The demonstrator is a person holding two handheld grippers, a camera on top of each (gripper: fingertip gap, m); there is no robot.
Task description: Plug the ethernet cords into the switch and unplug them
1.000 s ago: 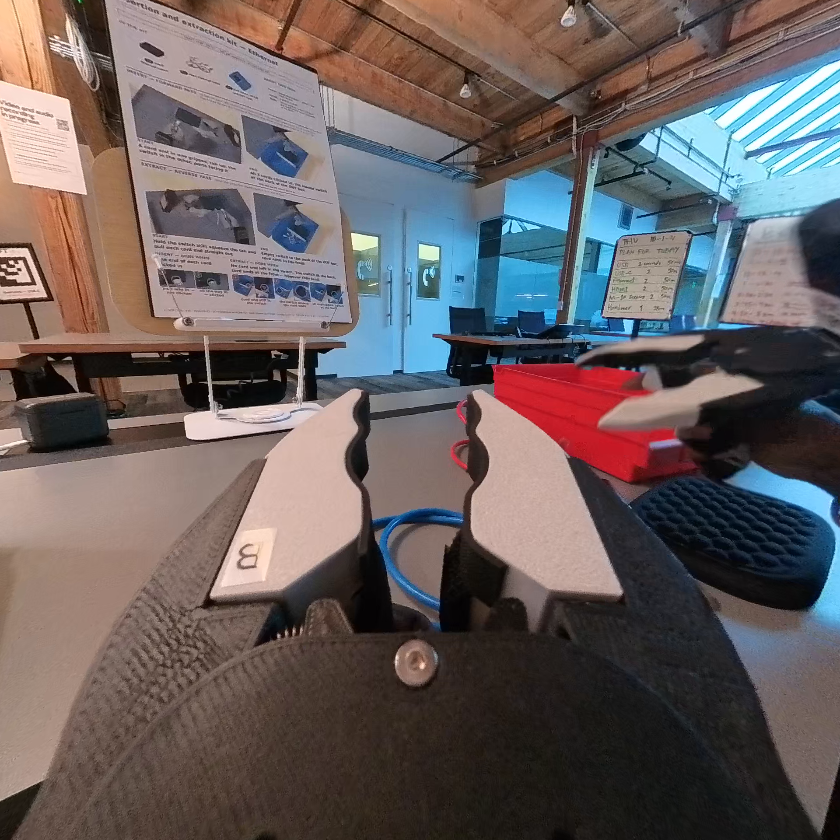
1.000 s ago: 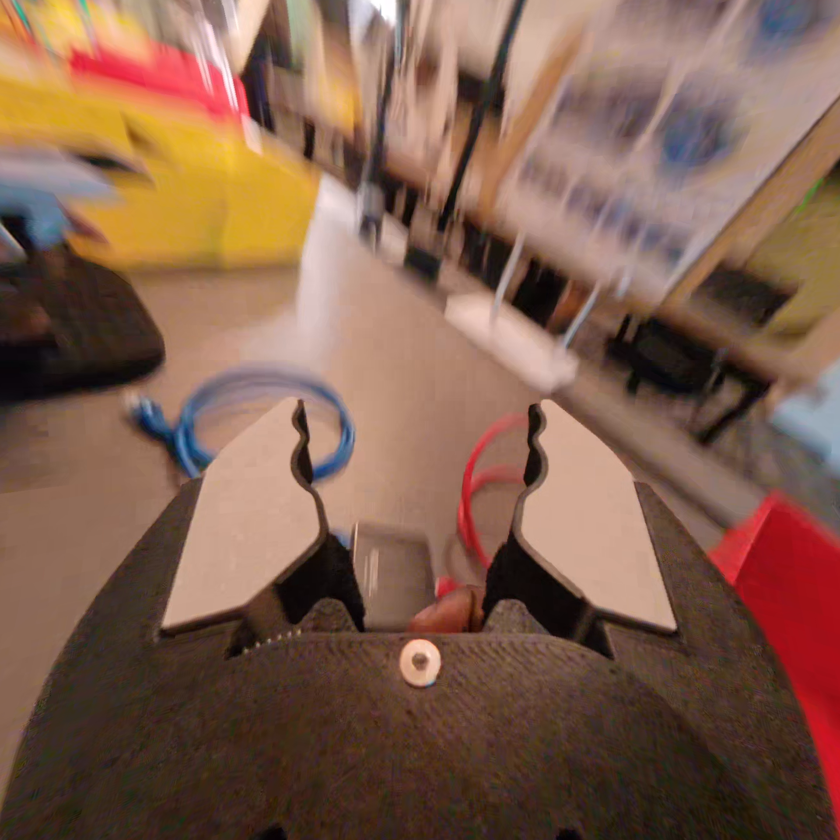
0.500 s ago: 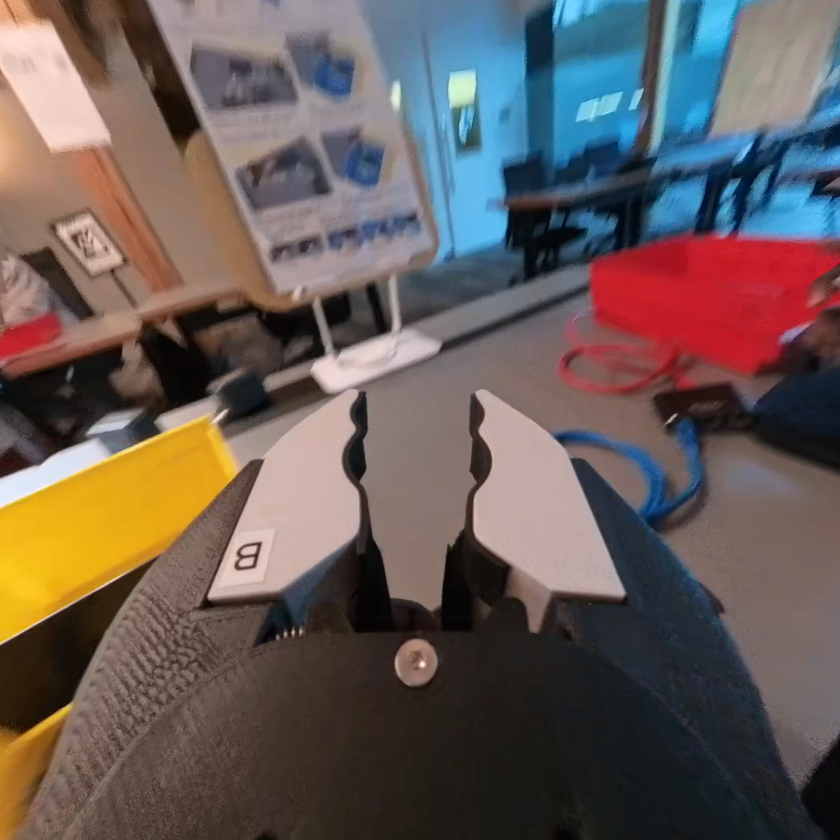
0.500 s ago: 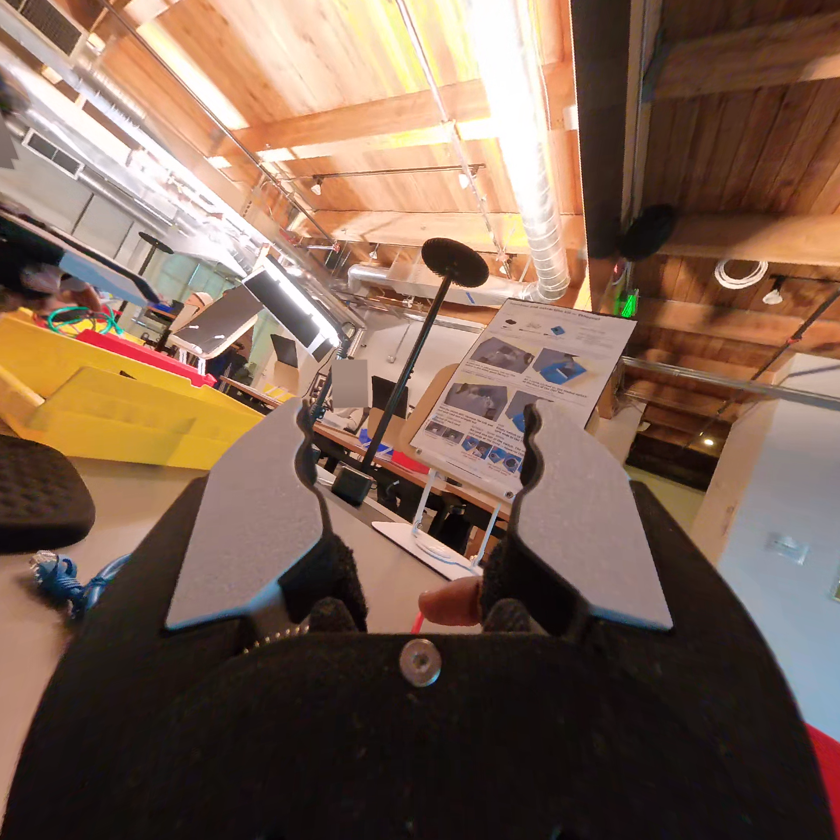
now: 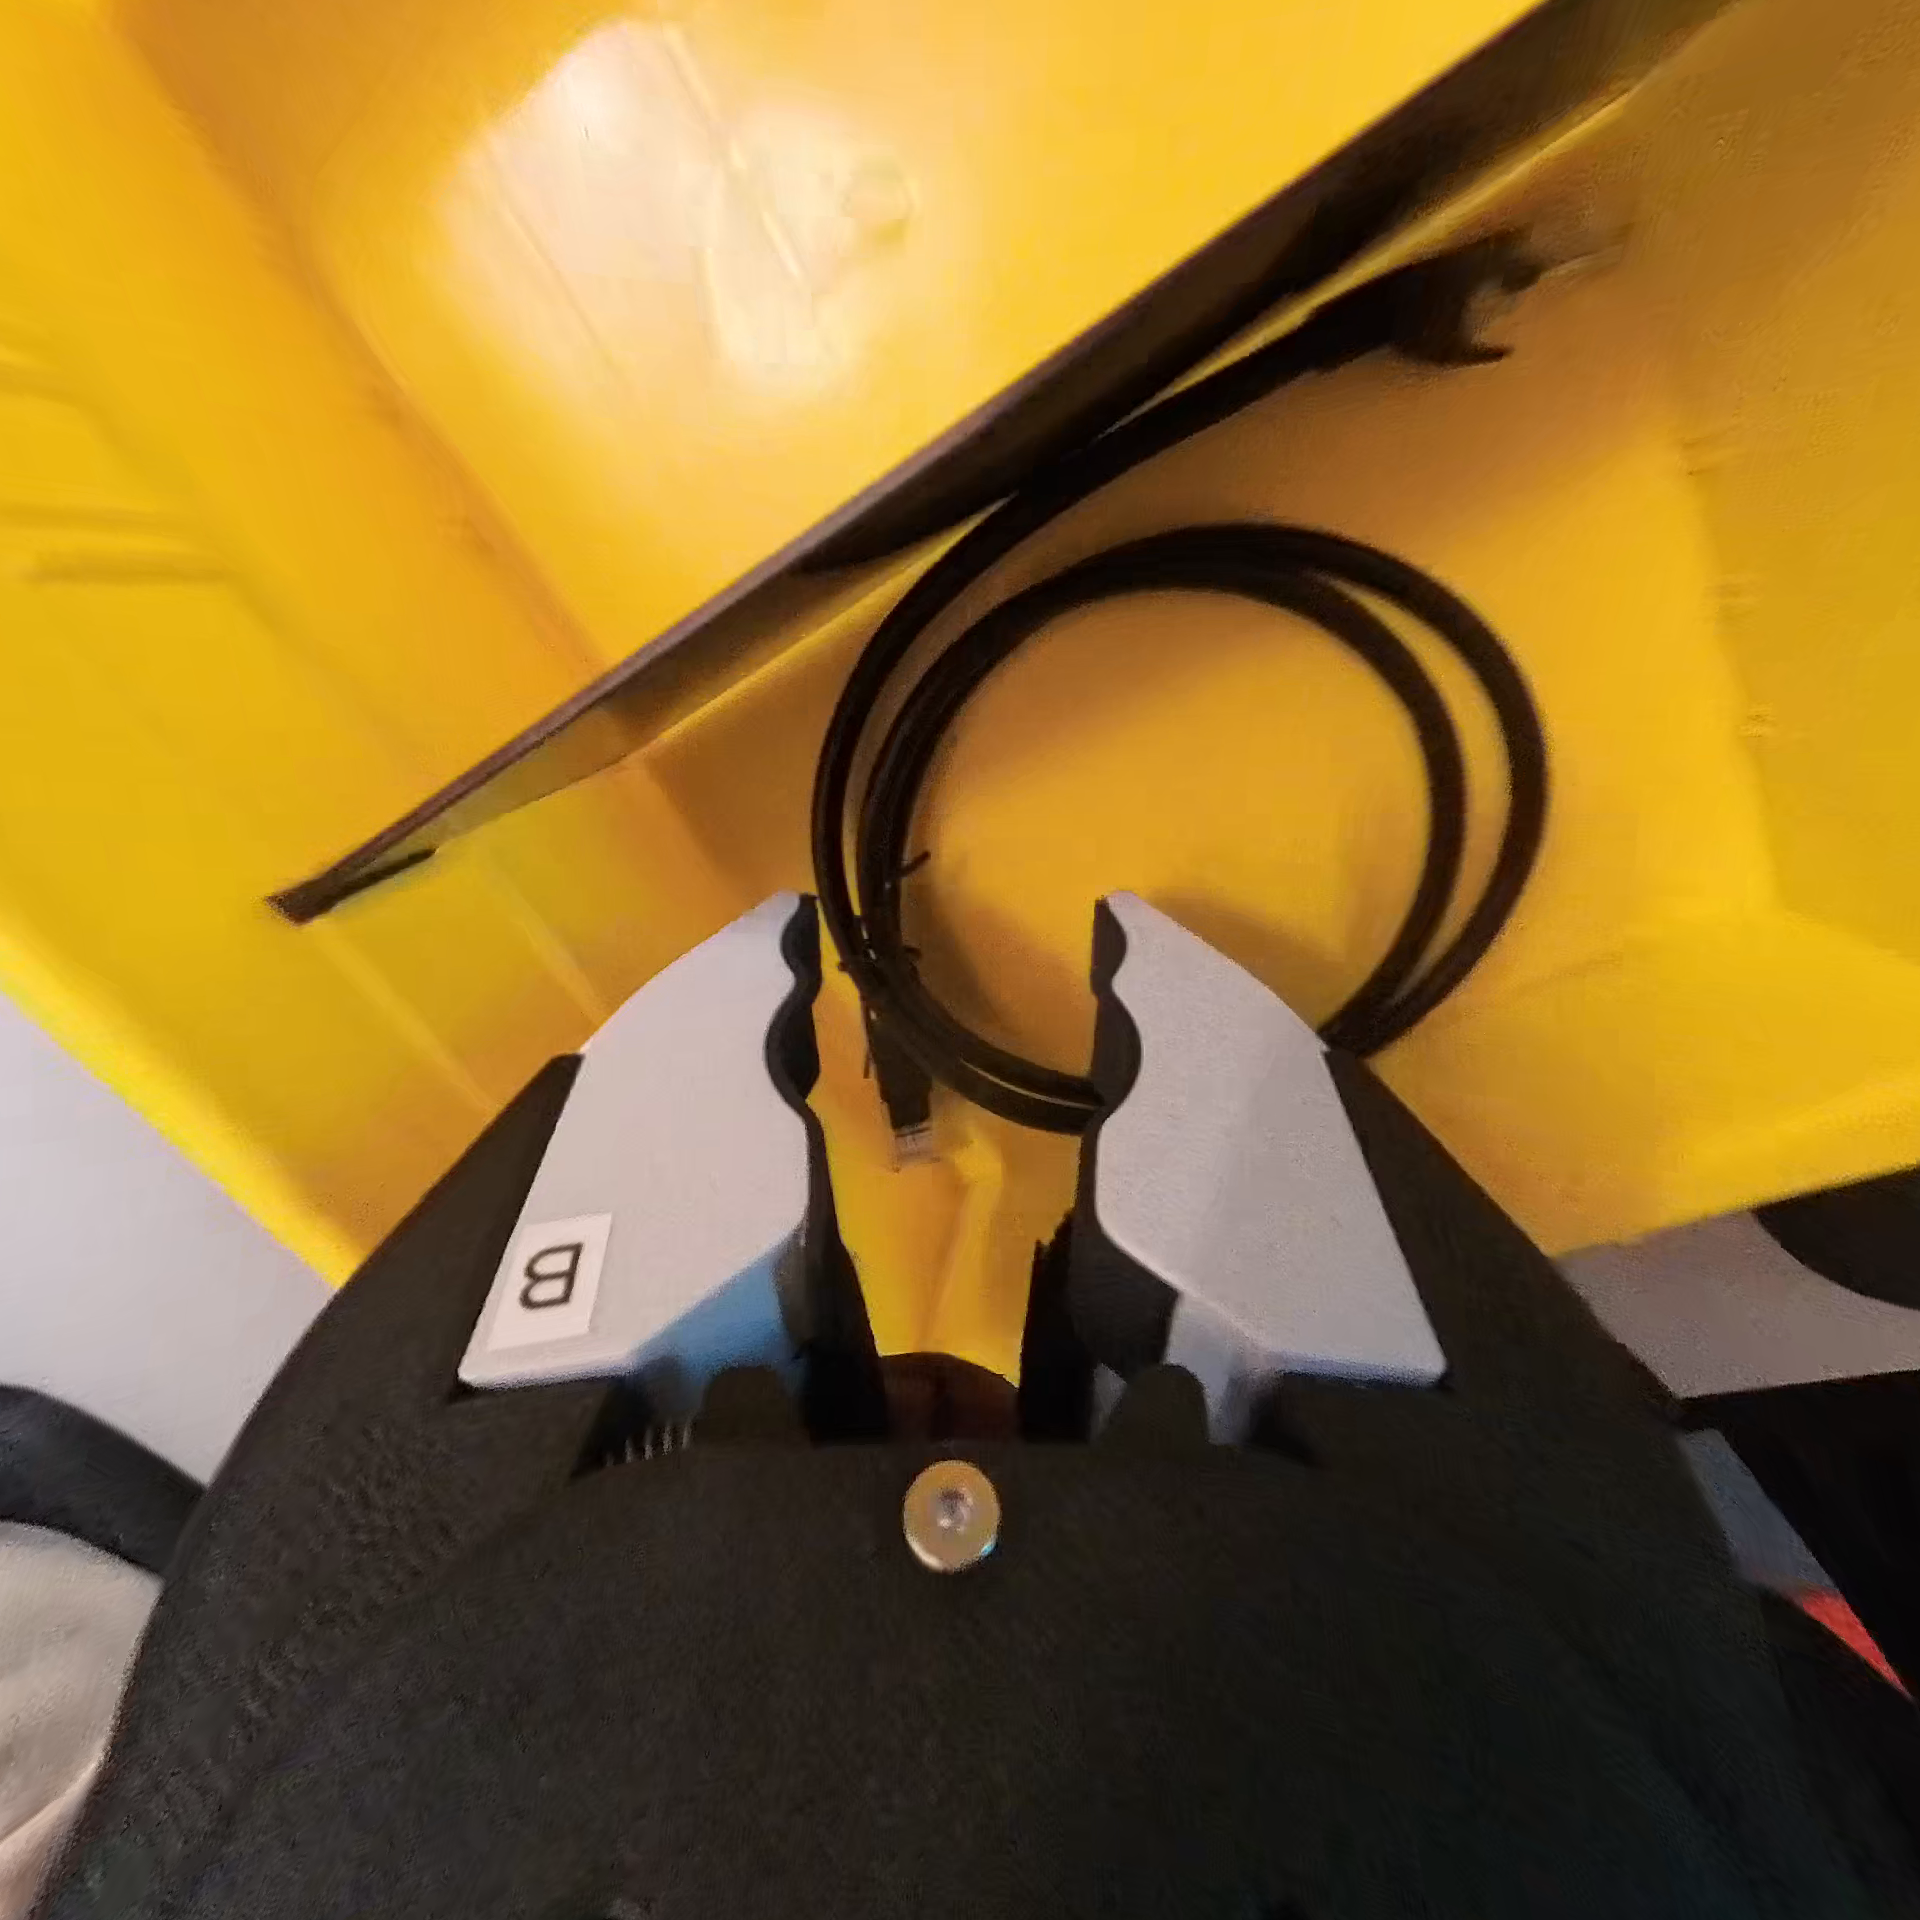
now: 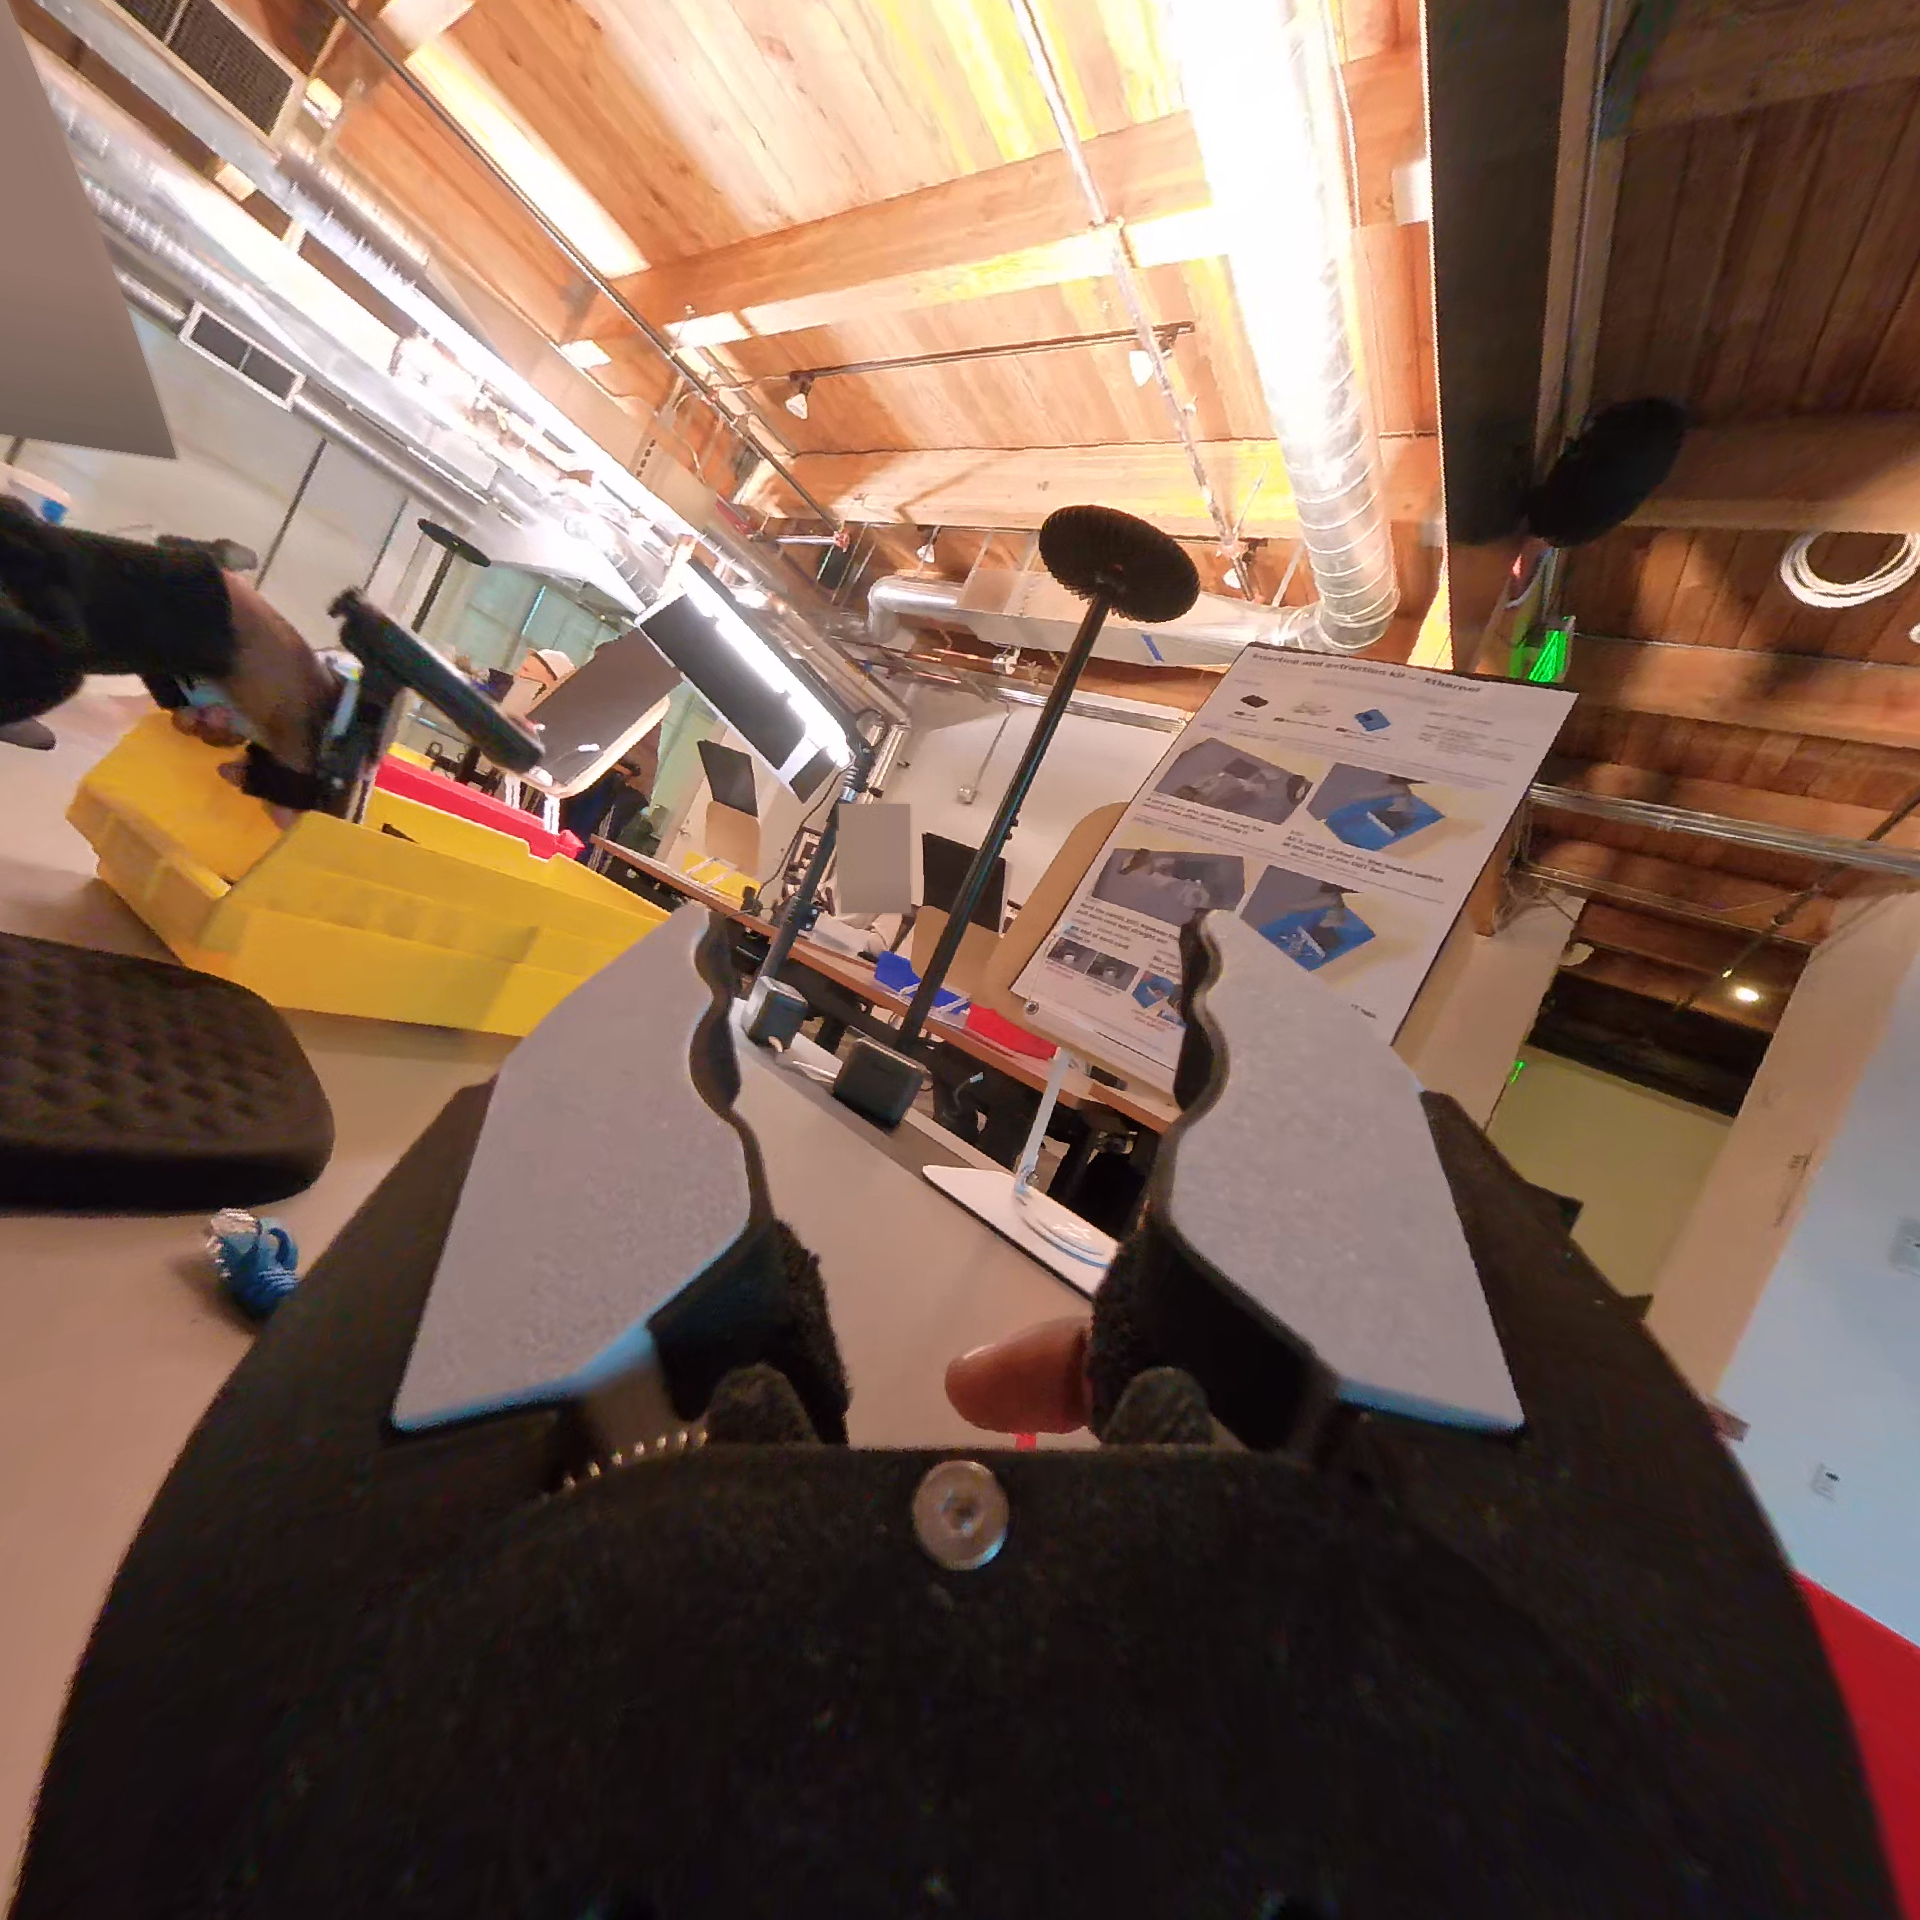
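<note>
Over a yellow bin [image 5: 1299, 312], left gripper [image 5: 951, 940] pointing down into it, jaws parted by a moderate gap and holding nothing. Directly beyond the fingertips, a coiled black ethernet cord [image 5: 1174, 800] lying on the bin floor, its clear plug [image 5: 914, 1138] between the two fingers [image 5: 675, 1122] but apart from both. Just past the coil, a dark divider edge [image 5: 831, 509] running diagonally across the bin. Slight blur across this view.

From the right wrist view: right gripper [image 6: 951, 935] tilted up toward the wooden ceiling [image 6: 935, 260], jaws wide apart and empty, a fingertip [image 6: 1013, 1387] showing behind the right finger. Far left, a hand [image 6: 270, 707] holding the left gripper [image 6: 436, 707] above the stacked yellow bins [image 6: 343, 894]. On the grey table [image 6: 104, 1403]: a black textured pad [image 6: 135, 1070] at left, and just beside it the plug end of a blue ethernet cord [image 6: 249, 1257], the rest hidden behind the gripper body. Beyond the fingertips, an instruction poster [image 6: 1330, 831] on a white stand. At the lower right edge, a strip of red [image 6: 1860, 1714], too little to identify. Switch not visible in either view.
</note>
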